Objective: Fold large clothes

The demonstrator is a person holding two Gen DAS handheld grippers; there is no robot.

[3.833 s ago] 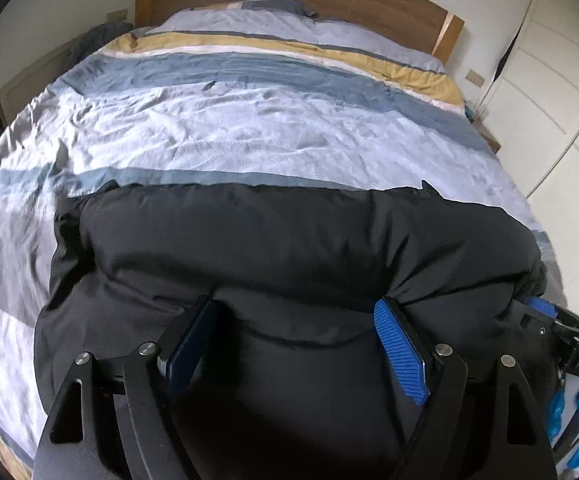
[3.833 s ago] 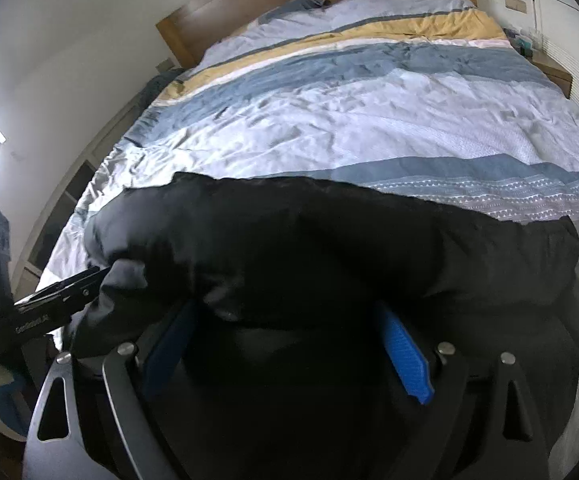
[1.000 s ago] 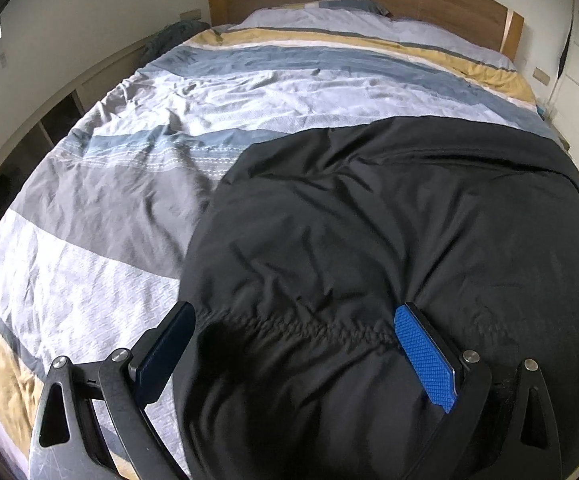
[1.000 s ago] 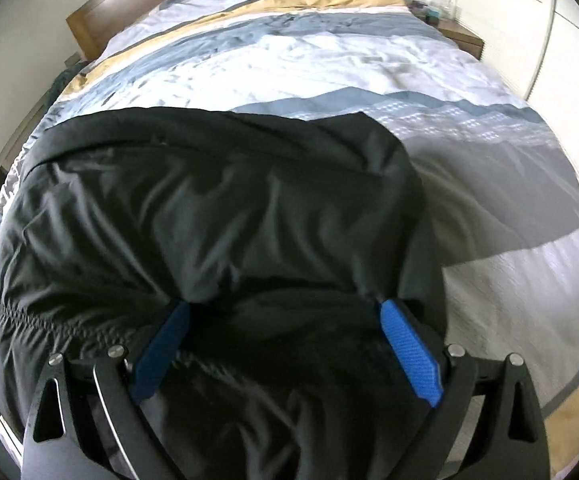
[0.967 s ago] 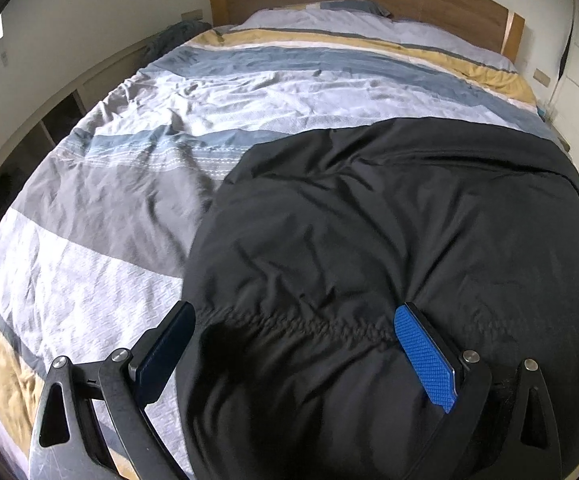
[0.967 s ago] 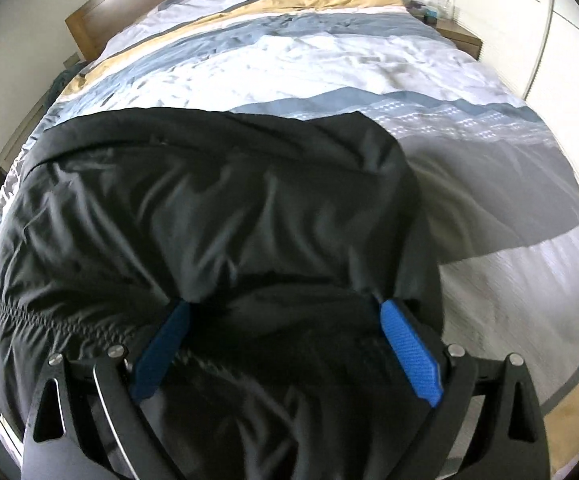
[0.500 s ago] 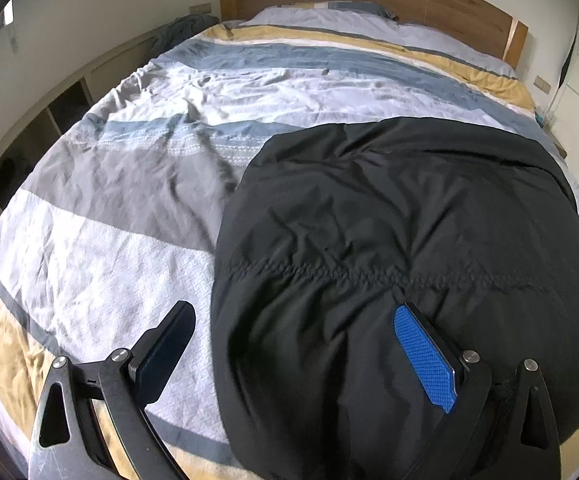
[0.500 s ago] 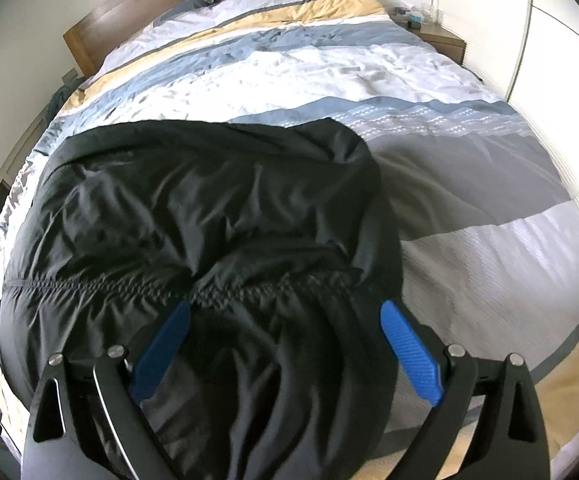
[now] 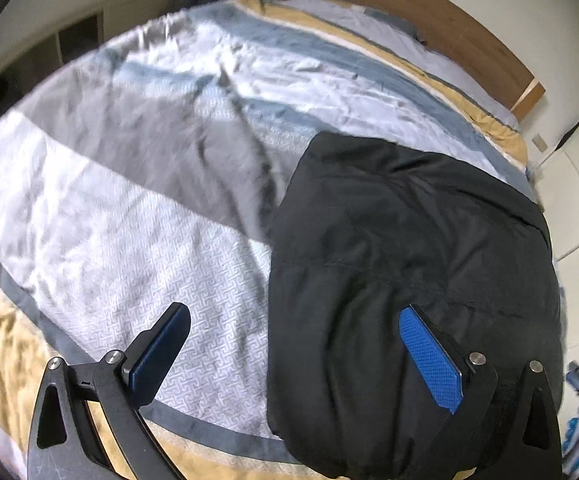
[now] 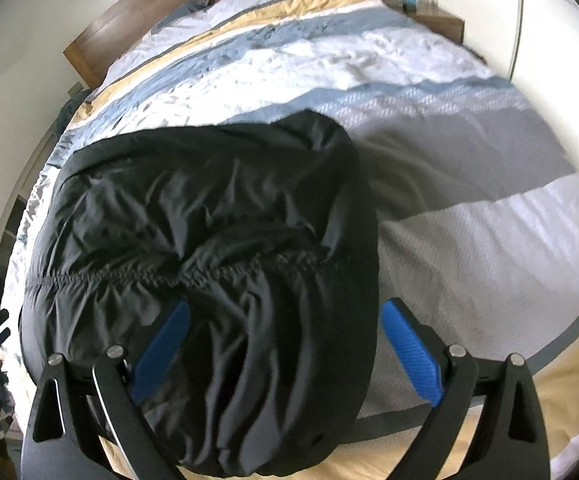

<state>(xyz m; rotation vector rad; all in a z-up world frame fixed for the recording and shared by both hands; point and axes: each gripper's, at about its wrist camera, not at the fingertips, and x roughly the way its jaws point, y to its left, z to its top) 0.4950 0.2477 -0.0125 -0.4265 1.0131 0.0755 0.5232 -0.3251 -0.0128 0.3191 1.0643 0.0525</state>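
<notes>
Now we hover both grippers, left (image 9: pixel 293 354) and right (image 10: pixel 285 350), jaws wide and empty, over the jacket (image 10: pixel 209 240) at the bed's (image 9: pixel 109 220) foot, where its puffy fold may spring open unpressed.

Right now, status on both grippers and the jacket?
Left gripper open, empty. Right gripper open, empty. Black jacket folded on the striped duvet. Nothing in the way.

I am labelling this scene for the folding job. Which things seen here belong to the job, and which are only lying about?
Part of the job:
- black padded jacket, lying on the bed
- left gripper, open
- right gripper, open
- striped duvet, the surface under the jacket

Only lying about:
- wooden headboard
- nightstand with small blurred items
- open shelves
</notes>
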